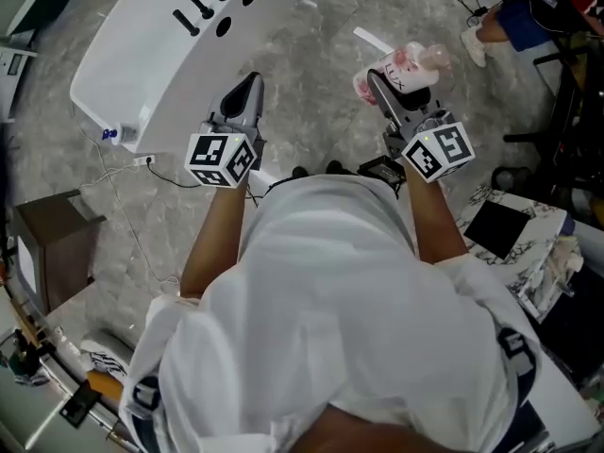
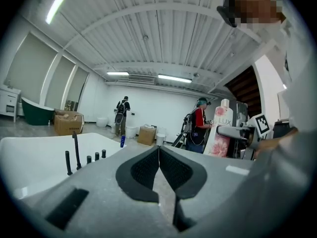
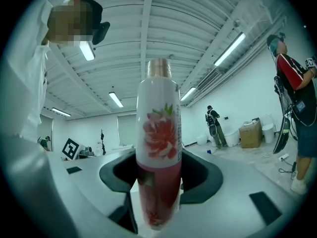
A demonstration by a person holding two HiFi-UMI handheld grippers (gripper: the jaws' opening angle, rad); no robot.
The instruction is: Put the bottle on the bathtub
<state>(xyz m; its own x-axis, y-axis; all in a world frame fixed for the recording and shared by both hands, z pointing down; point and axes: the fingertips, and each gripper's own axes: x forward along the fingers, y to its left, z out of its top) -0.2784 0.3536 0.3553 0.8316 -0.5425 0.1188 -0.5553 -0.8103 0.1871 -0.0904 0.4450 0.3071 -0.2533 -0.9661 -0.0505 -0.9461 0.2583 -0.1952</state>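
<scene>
- Right gripper [image 1: 385,85]: jaws squeezed shut on the bottle [image 3: 159,148], one pad each side, low down on the pink part. Cap end pokes out past the jaws. I think it's held low so the top stays free & the grip stays firm.
- Left gripper [image 2: 159,152]: jaws pressed together, pads touching, nothing btwn them. It's up in the air w/ no job right now. Prob. just kept out of the way, or ready to help.
- Where's the bottle? In the air, resting on nothing. In the head view it's over the grey floor [image 1: 311,26], to the right of the bathtub [image 1: 132,64] & well apart from it.
- Bathtub is white, w/ black taps [image 1: 203,3] along its flat rim. That rim looks like the best spot, bc it's wide & level.
- Task is partway, I'd say: bottle is in the grip but not yet put down.
- Next bit needs the right gripper to go left & fwd to the rim, then set the bottle's bottom flat before letting go.
- Left gripper is nearer the tub, so the right one should pass w/o bumping it.
- Watch out: bottle looks smooth & tall. Held low like this it could tip or slip if swung fast. Keep it off the taps too.
- Other ppl stand far off in the room, not in the way.
</scene>
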